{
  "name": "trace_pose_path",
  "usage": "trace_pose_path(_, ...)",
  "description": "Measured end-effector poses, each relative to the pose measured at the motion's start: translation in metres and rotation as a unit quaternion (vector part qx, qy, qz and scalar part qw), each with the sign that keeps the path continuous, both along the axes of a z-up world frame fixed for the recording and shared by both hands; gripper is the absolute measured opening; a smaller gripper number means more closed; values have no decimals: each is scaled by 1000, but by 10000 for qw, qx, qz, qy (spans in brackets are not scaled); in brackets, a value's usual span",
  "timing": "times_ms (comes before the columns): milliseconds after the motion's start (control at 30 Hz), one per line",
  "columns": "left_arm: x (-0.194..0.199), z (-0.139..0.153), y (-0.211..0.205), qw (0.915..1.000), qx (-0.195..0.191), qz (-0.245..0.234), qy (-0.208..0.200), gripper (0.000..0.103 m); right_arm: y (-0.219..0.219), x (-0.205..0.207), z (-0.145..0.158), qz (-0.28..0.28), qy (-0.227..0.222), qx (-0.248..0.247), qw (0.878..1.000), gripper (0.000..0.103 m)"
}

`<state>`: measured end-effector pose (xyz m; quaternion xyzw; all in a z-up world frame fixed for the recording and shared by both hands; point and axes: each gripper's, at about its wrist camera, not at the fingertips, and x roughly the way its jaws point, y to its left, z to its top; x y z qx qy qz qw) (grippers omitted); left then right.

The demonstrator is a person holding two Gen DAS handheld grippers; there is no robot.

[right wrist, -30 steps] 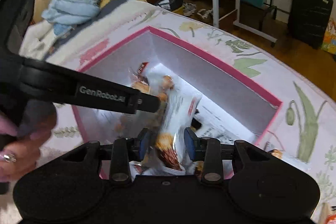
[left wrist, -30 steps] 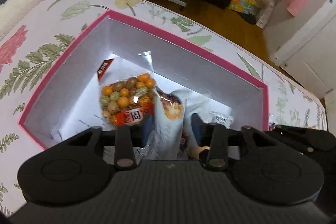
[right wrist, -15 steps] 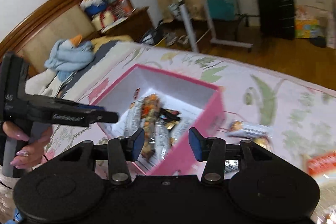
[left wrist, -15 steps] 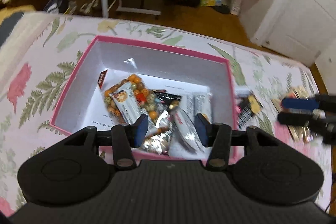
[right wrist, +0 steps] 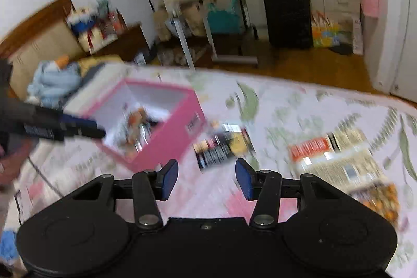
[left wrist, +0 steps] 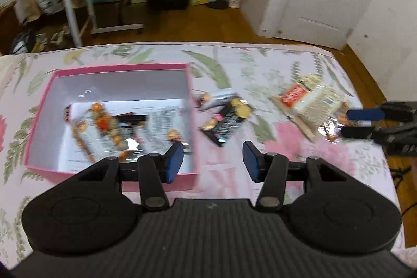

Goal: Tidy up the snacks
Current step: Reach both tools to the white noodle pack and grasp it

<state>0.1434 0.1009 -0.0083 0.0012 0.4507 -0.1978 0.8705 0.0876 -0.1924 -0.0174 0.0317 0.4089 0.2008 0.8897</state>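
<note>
I note left gripper (left wrist: 213, 160) and right gripper (right wrist: 206, 179) both wide, empty; pink box (left wrist: 191, 106) of snacks left of centre, dark packet (left wrist: 226, 121) beside it on bed (left wrist: 286, 147)

No legible text; print on snack packets (left wrist: 310, 102) and box (right wrist: 194, 124) blurred.

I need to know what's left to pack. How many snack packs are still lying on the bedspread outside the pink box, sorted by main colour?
Black packs: 1, the black pack just right of the pink box.
Beige packs with a red label: 1, the beige pack further right.
Orange-printed packs: 1, the orange pack, blurred, beside the beige one.
Total: 3 clearly visible; motion blur may hide more.
</note>
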Motion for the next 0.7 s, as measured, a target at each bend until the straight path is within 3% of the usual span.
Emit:
trace_pose_path(133, -4, 1, -31, 9992, -132, -343, 152, 57, -16, -16, -8, 130, 214, -626, 9977, 55)
trace_pose_path(233, -2, -3, -55, 9982, -236, -524, 191, 63, -38, -24, -6, 56, 161, -854, 9962, 62)
trace_pose_path(300, 4, -9, -73, 9979, -287, -535, 209, 67, -57, -23, -5, -122, 70, -808, 9966, 71)
trace_pose_path(500, 32, -53, -124, 9967, -600, -303, 459, 71, -117, 12, -13, -786, -309, -392, 9957, 72)
trace_pose_path(700, 71, -105, -170, 9936, -868, 6, 723, 71, -158, 81, -53, -1130, 121, -355, 9929, 72)
